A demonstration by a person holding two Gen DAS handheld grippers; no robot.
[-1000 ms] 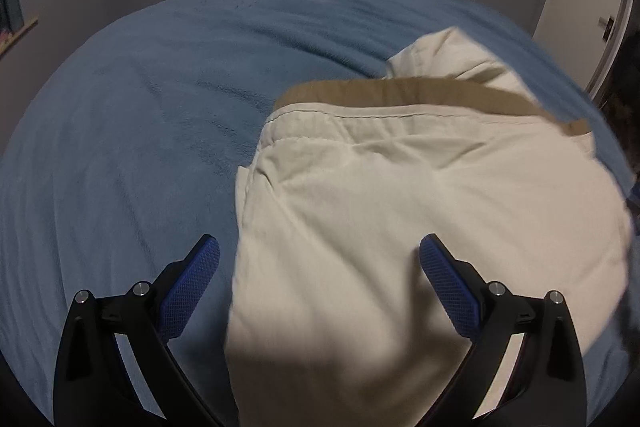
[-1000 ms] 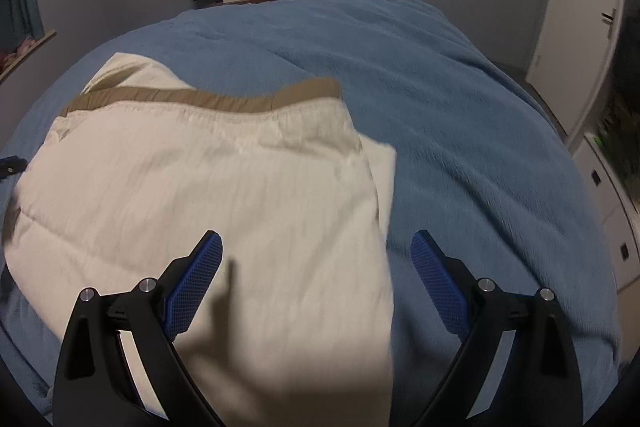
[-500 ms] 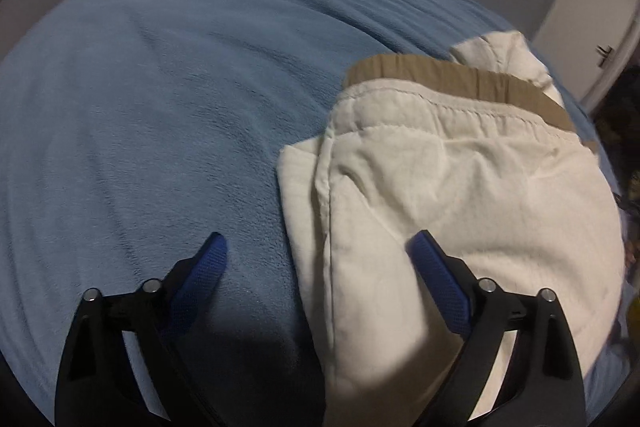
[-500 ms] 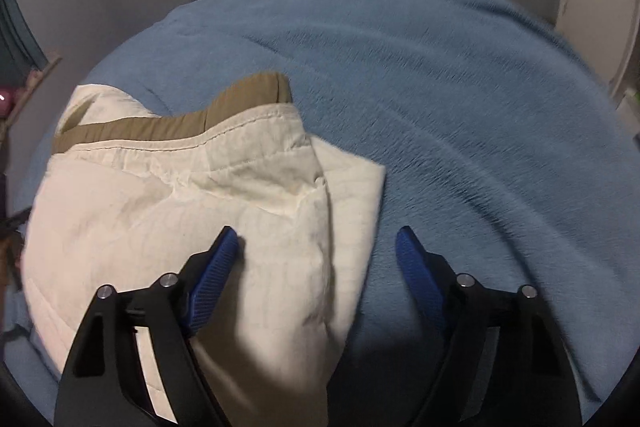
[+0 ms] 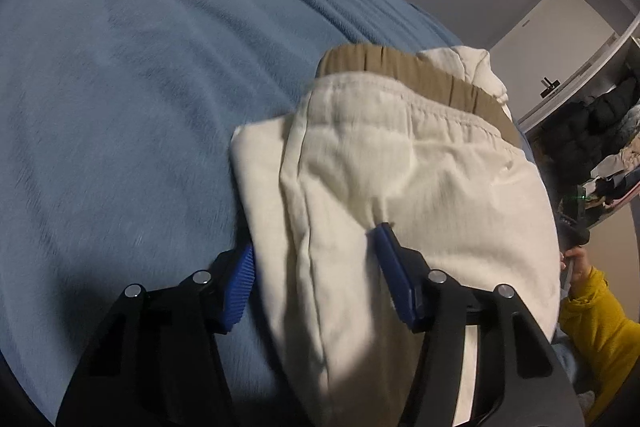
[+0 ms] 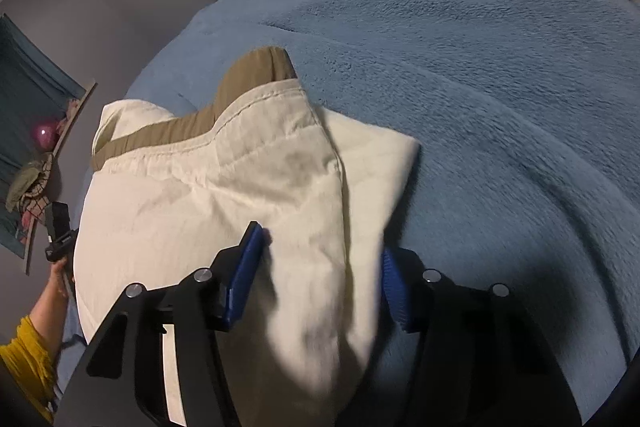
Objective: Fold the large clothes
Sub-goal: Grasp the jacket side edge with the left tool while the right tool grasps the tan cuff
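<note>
left wrist view: the folded cream trousers [image 5: 400, 179] lie on the blue fleece blanket [image 5: 120, 87] covering the bed, their tan waistband [image 5: 420, 79] at the far end. the left tongs [image 5: 316, 255] sit over the near left edge of the bundle; the jaws have just been closing and now stand about half open, with a thick fold of the cream cloth between them. the left blue pad [image 5: 240, 279] is right at the outer edge of the fabric and the right one [image 5: 390, 267] rests on top of it, though i cannot tell if they press yet. at the right edge a hand with a mustard sleeve [image 5: 600, 327] shows.

right wrist view: the right tongs [image 6: 320, 259] straddle the near right edge of the same trousers [image 6: 224, 195], jaws also just closing and roughly half open, cloth between them. one pad [image 6: 246, 275] lies on the top layer, the other [image 6: 394, 283] is just outside the lower fold, beside the blanket [image 6: 500, 67]. the waistband [image 6: 224, 107] points away. the other hand and its sleeve [image 6: 24, 351] appear at the far left.
</note>
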